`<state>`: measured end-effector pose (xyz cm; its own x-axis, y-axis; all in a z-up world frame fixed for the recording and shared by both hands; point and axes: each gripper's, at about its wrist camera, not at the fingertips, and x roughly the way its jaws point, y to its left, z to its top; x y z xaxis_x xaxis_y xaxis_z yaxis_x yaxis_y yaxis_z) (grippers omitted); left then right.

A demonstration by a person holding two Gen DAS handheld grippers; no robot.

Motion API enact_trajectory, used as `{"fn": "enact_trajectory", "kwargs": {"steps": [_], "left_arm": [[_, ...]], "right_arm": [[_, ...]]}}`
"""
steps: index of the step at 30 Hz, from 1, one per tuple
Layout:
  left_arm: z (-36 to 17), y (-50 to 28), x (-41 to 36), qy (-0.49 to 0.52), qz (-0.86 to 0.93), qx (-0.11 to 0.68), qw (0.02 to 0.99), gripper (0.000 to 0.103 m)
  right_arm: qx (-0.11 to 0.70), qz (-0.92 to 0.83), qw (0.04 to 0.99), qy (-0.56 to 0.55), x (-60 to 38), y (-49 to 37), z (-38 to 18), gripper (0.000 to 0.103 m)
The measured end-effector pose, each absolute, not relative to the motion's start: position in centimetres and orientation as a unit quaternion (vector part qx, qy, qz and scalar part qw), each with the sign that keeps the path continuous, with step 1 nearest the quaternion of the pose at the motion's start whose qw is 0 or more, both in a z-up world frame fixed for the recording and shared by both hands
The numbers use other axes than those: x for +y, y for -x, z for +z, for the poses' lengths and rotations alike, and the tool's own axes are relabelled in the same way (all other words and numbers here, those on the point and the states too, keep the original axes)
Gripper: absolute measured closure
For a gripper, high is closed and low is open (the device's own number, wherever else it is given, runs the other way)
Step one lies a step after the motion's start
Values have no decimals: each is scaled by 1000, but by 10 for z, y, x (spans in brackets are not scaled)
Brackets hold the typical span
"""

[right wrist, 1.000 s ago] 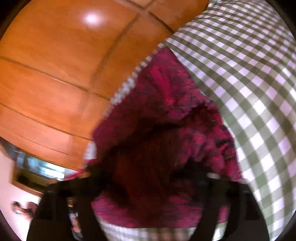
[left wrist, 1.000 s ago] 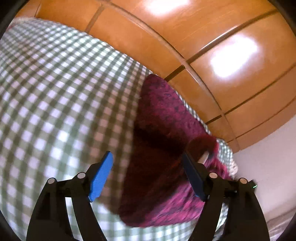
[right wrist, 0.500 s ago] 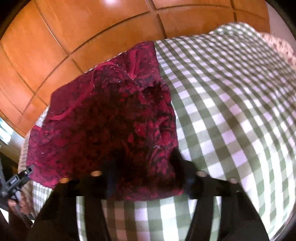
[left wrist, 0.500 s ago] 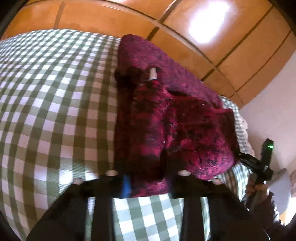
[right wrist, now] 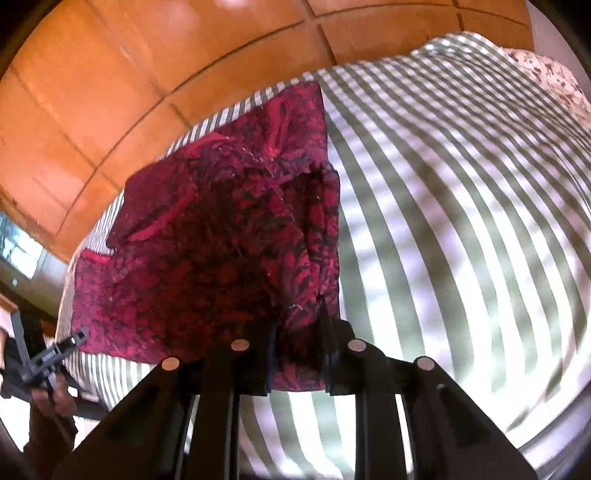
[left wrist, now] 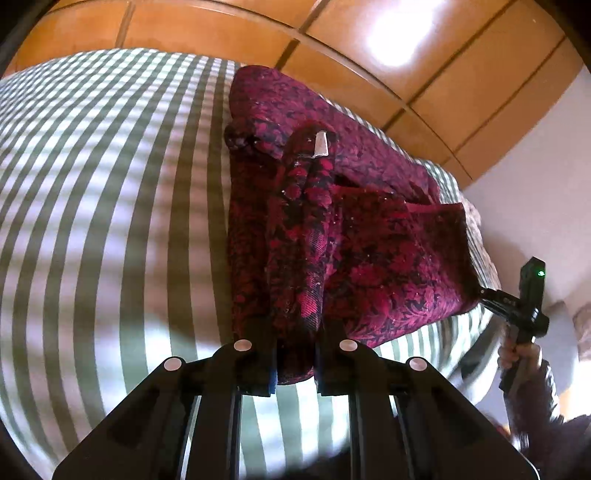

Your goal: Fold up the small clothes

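The left gripper pinches a bunched corner of the dark red patterned knit garment, which lies on the green-and-white checked bedcover. The right gripper clamps the opposite near corner. Uneven pulling could skew the fold, I'd say; thick bunches may slip free.

Left gripper and right gripper both clamped on cloth.

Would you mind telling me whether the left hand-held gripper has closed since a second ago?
Yes. The left hand-held gripper now pinches the red garment, nearer the wooden panels.
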<state>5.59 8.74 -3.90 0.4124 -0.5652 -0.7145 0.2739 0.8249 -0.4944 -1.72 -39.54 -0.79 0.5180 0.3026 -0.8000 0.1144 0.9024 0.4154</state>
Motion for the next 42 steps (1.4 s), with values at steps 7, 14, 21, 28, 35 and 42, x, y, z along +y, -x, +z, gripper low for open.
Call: {"fn": "enact_trajectory", "kwargs": {"steps": [7, 14, 21, 28, 35, 42], "left_arm": [[-27, -19, 91, 107, -235, 476, 841, 57], [12, -36, 88, 13, -143, 408, 901, 31], [15, -49, 67, -77, -102, 385, 914, 21], [4, -53, 52, -93, -97, 392, 910, 21], [0, -58, 52, -95, -89, 397, 909, 21], [-3, -63, 48, -102, -84, 401, 907, 21]], "right_arm": [[495, 56, 847, -186, -395, 49, 3, 76], [399, 36, 910, -108, -362, 24, 47, 41], [408, 0, 913, -14, -324, -1, 29, 39], [440, -19, 897, -25, -329, -11, -2, 39], [456, -24, 889, -37, -333, -13, -18, 39], [443, -22, 896, -33, -333, -15, -7, 33]]}}
